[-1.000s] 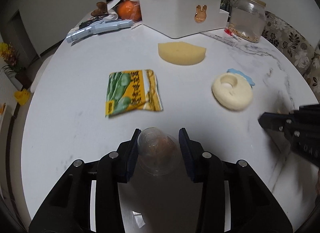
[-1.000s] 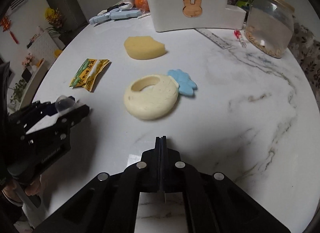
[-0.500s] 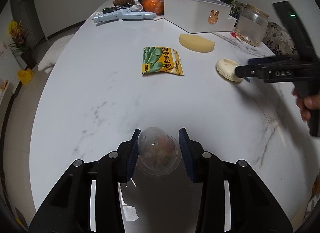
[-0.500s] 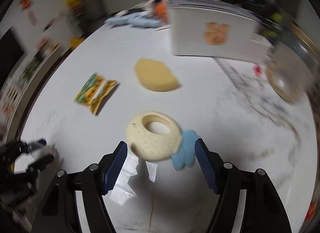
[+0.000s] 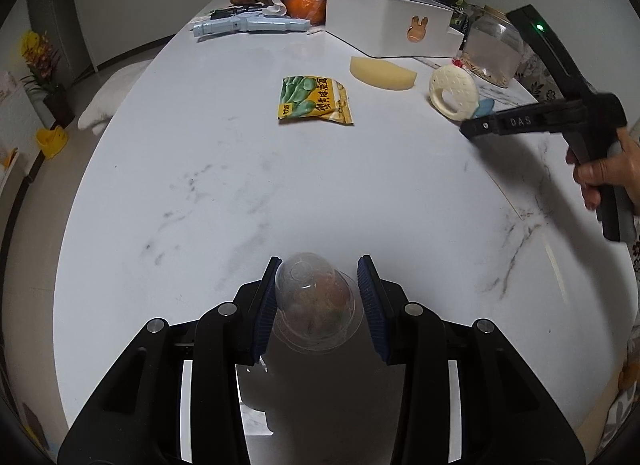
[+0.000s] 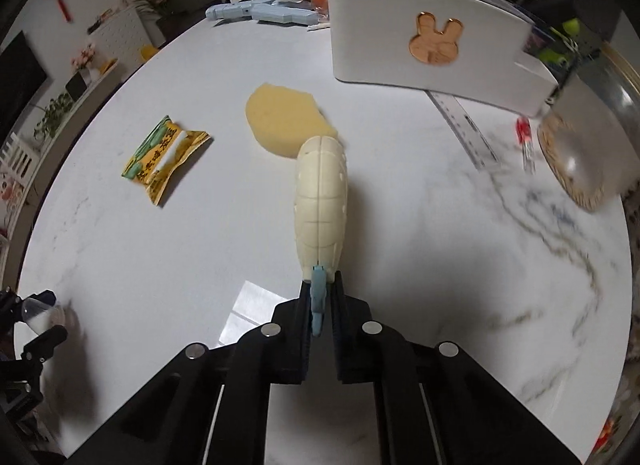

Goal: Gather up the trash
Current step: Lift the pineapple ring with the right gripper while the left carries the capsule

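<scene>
On the white marble table (image 5: 200,193): trash lies scattered, some of it already picked up.
Left gripper (image 5: 318,305): clenched on a clear plastic dome cup (image 5: 314,297), thin and glossy, with brownish remains inside.
Right gripper (image 6: 321,301): its jaws have just been closing and now pinch the flat blue tab (image 6: 318,305) of a cream ring toy (image 6: 320,201) — a ribbed, hard-looking ring lifted edge-on, its long axis running straight away from the fingers.
Snack wrapper (image 5: 316,99): crinkled green and yellow foil, flat on the table, well ahead of the left gripper and off to the left of the right one; judged nearer the left.
Sponge (image 6: 286,123): soft yellow half-round, just beyond the ring.
White bin (image 6: 424,41): smooth plastic with a copper rabbit badge, at the far side — likely where the held items go, up and right of the ring.
</scene>
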Motion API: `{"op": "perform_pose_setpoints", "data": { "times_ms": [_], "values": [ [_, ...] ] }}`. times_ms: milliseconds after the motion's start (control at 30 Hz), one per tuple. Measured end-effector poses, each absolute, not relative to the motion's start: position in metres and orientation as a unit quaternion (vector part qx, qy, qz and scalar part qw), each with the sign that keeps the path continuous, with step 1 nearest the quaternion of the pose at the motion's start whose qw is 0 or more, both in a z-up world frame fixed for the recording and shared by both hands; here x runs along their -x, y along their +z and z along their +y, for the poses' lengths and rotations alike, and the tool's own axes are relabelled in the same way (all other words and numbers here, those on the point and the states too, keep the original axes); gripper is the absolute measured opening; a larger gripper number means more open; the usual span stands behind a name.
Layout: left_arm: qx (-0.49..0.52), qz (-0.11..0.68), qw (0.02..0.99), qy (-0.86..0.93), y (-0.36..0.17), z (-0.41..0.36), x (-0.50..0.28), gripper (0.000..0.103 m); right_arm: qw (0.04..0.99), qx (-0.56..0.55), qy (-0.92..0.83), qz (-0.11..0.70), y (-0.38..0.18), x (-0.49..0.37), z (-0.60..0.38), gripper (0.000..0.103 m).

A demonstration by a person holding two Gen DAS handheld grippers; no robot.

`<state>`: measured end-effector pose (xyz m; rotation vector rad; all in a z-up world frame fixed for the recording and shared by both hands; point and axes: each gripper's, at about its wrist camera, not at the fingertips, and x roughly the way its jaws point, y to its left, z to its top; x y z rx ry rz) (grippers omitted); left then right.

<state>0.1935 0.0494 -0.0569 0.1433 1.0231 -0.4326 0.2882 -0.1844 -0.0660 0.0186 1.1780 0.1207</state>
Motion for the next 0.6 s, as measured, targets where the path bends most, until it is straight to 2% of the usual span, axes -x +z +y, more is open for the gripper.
{"op": "perform_pose_setpoints", "data": {
  "times_ms": [300, 600],
  "values": [
    [-0.054, 0.486, 0.851, -0.19, -0.04, 0.042, -0.163, 0.039, 0.843, -0.025, 0.082, 0.532, -0.042, -0.222, -0.183, 0.005],
    [-0.054, 0.488, 0.847, -0.202, -0.025, 0.025, -0.086, 0.039, 0.841, -0.023, 0.117, 0.528, -0.011, -0.104, -0.173, 0.005]
  ]
}}
